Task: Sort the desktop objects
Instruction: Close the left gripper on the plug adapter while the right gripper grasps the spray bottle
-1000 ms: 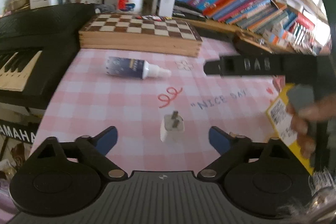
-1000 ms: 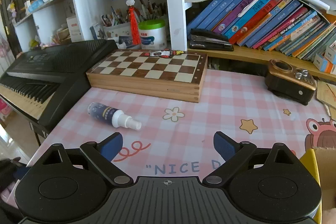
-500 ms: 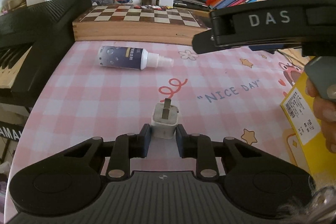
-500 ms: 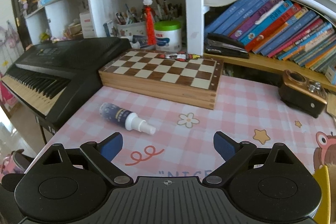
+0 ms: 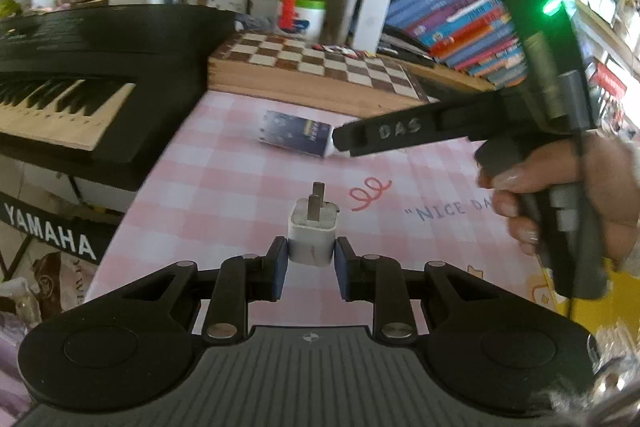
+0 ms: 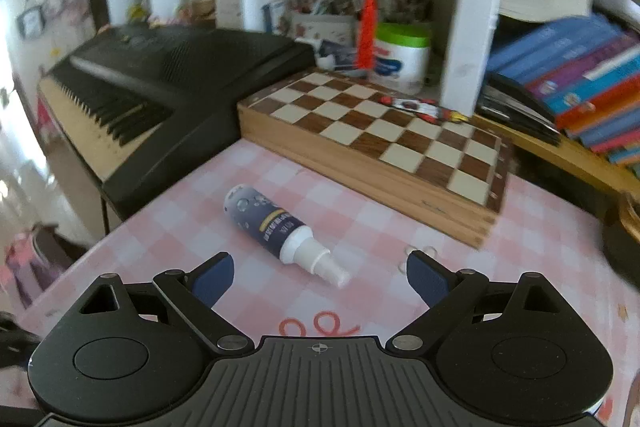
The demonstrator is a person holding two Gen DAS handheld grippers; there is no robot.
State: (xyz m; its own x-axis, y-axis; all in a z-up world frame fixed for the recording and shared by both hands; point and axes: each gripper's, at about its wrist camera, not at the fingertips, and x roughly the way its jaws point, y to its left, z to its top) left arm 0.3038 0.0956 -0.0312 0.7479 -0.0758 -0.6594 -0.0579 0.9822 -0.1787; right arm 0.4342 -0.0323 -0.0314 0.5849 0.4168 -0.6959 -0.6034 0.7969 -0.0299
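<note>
Left gripper (image 5: 308, 261) clamped on plug (image 5: 313, 234), ready for sorting; right gripper (image 6: 320, 277) spread wide above bottle (image 6: 276, 227), lining up.

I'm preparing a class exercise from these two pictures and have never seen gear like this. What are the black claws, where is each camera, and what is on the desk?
Each picture comes from a camera mounted on a hand-held two-finger gripper. The left gripper is closed on a white plug adapter. A person's hand holds the other tool. The right gripper is open, with a spray bottle lying just ahead on the pink checked tablecloth. Behind are a chessboard box and a keyboard.
</note>
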